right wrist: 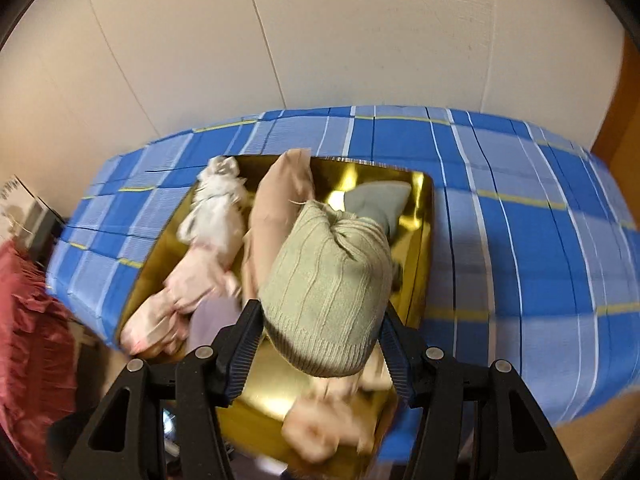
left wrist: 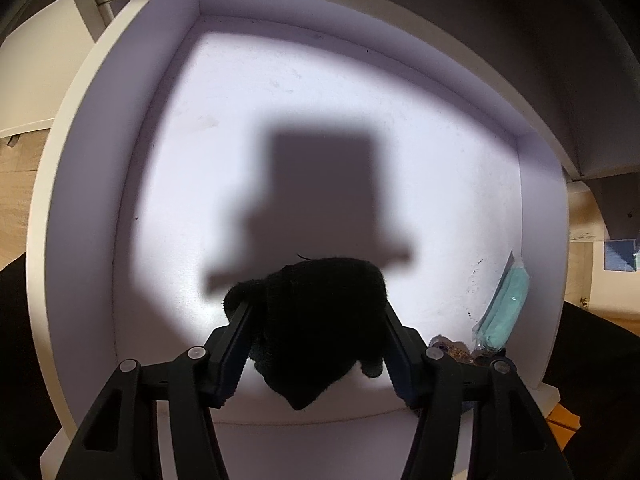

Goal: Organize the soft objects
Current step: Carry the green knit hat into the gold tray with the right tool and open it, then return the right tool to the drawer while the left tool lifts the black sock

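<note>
White walls of a shallow drawer or shelf compartment (left wrist: pixel 132 152) fill the left wrist view, its floor lit in a bright patch with the gripper's own blocky shadow across it. Over that floor the left gripper (left wrist: pixel 316 332) is clamped on a black knit bundle (left wrist: pixel 324 320), which bulges between both pads and hangs below them. A sealed packet of teal cloth (left wrist: pixel 502 312) leans in the compartment's right corner, well apart from the bundle, with some brownish item (too hidden to name) just beside it at the front edge. In the right wrist view a blue plaid cover (right wrist: pixel 520 208) spreads over a bed or table against a pale wall, and a shiny gold tray (right wrist: pixel 424 200) lies on it. The right gripper (right wrist: pixel 320 336) grips a rolled beige ribbed knit (right wrist: pixel 328 288) above that tray. Still in the tray are pale pink pieces (right wrist: pixel 200 280), a peach one (right wrist: pixel 280 200) and a grey one (right wrist: pixel 380 200), somewhat blurred.
</note>
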{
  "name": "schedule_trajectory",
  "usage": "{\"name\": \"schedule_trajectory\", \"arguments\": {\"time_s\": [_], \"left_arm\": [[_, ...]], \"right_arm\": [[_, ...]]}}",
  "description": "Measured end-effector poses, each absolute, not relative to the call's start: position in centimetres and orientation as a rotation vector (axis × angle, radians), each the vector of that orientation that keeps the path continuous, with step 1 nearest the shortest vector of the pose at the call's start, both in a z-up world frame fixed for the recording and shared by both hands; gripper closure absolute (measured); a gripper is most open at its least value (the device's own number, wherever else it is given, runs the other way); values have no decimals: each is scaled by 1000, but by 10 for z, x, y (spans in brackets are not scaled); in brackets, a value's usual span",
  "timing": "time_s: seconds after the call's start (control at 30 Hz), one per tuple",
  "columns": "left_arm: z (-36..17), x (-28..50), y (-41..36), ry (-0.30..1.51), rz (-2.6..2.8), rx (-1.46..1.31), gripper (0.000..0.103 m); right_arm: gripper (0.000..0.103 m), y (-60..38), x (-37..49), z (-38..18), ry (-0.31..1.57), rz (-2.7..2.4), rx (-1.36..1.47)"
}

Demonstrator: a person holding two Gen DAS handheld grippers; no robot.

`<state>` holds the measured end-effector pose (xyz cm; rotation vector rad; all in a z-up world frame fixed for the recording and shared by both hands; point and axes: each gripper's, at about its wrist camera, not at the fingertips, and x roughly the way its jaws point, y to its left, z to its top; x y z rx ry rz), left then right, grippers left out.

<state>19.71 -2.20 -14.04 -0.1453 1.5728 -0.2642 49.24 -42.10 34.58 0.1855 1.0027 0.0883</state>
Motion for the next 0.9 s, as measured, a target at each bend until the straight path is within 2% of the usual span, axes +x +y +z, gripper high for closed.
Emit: {"name": "schedule_trajectory", "arguments": {"time_s": [0.27,0.33,0.5,0.57,0.63,0.7,0.9], "left_arm": [[-139,194,-17,1556,-281,-221,43],[-131,199,-12,1558,-285,-228,43],[-123,205,-8,1561,-281,-229,43],[-125,205,-8,1560,-277,-236,43],[-118,208,-1,1558,-275,-238,43],[-115,209,2,1558,-272,-243,43],[-117,208,2,1559,-274,-256,43]], "right_arm": [[43,-411,562,316,1042,49,83],[36,-408,569,313,1040,63,63],[32,-415,557,330,936,45,83],[35,-417,554,332,921,35,92],[52,-417,558,330,929,27,102],[61,-415,564,326,940,27,115],[62,-397,579,301,1007,40,93]]}}
